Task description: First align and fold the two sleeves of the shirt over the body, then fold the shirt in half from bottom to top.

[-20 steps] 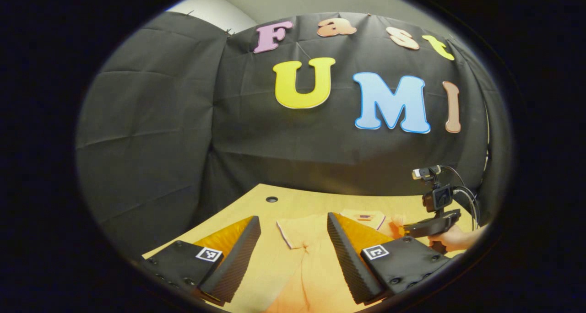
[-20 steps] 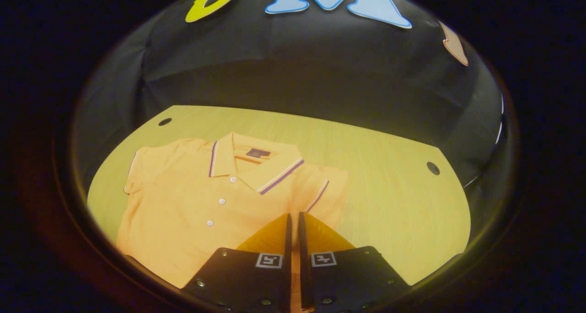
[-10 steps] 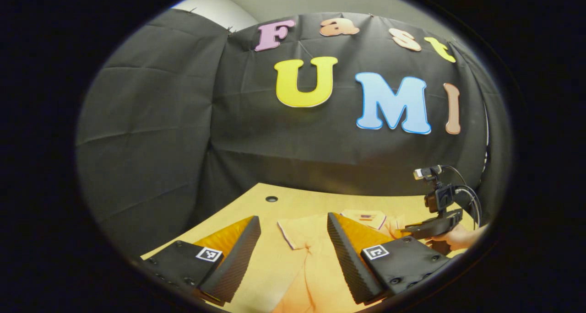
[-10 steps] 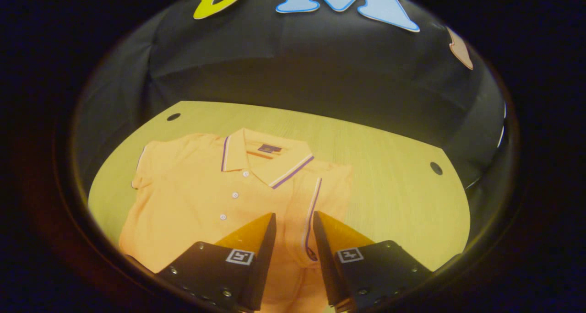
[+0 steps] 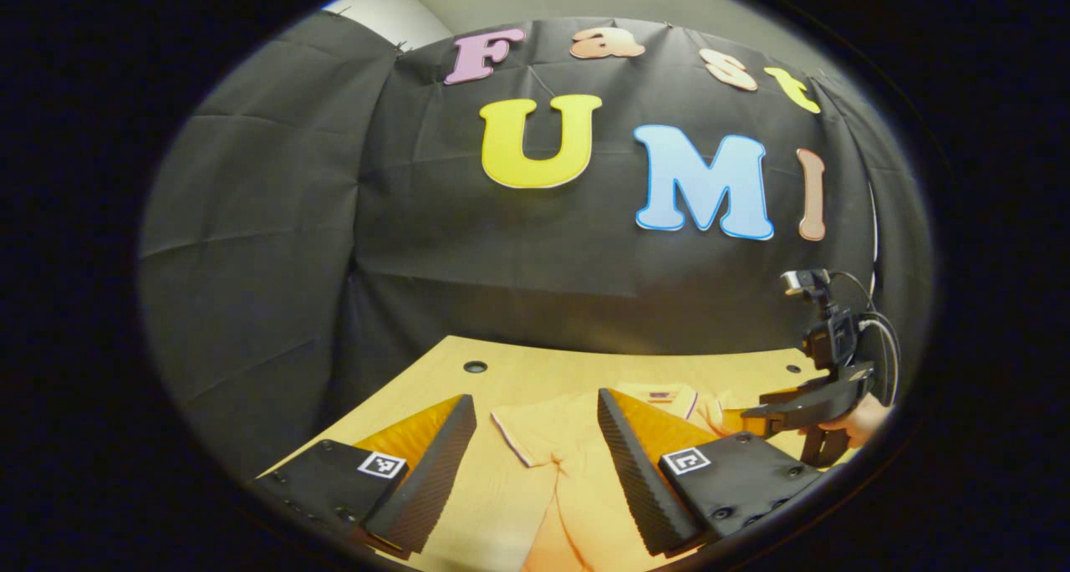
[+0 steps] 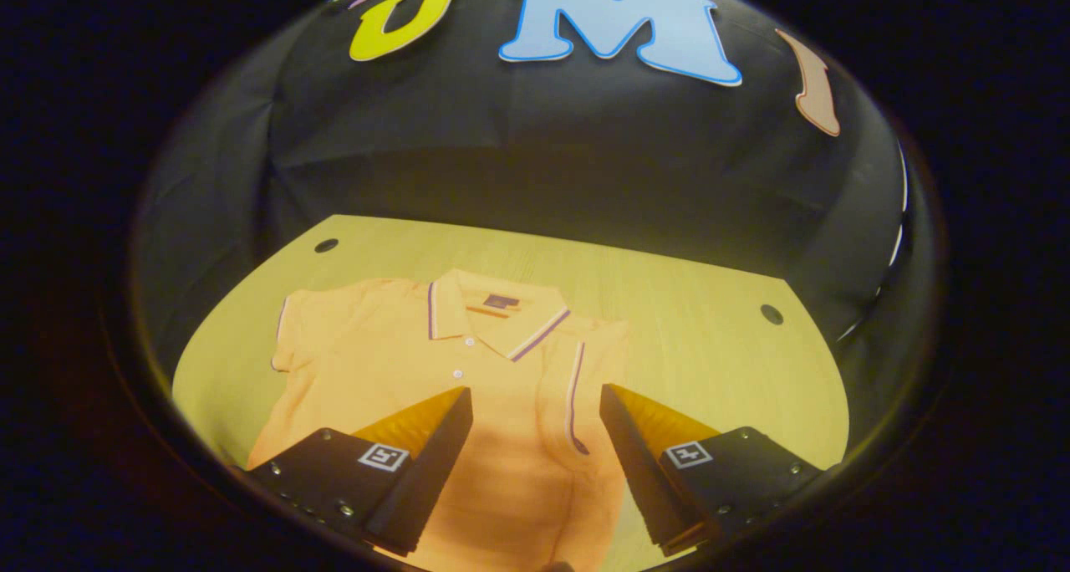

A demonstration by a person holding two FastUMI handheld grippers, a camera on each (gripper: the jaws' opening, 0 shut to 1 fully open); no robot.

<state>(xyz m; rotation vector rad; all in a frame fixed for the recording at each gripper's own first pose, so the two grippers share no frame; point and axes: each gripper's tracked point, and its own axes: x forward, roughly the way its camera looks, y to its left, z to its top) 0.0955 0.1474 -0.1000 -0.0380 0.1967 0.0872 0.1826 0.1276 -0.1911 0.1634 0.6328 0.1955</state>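
**Q:** What is on the table, and how many of each?

**A:** One orange polo shirt lies flat, front up, on one pale wooden table. I count one collar with striped trim, two white buttons below it, and two short sleeves. The sleeve at the left of my right gripper view lies spread out to the side. The other sleeve lies folded over the body, its striped cuff running down the chest. The tabletop has two small round holes near its far corners — one hole at the left, one hole at the right.

**Q:** And your two grippers?

**A:** My right gripper hovers above the shirt's lower body, its two fingers spread wide apart and holding nothing; the folded sleeve shows between them. My left gripper is also spread wide and empty, low over the shirt's outspread sleeve — I cannot tell whether it touches the cloth. In the left gripper view, my right gripper also shows at the far right, above the shirt, with one hand holding it.
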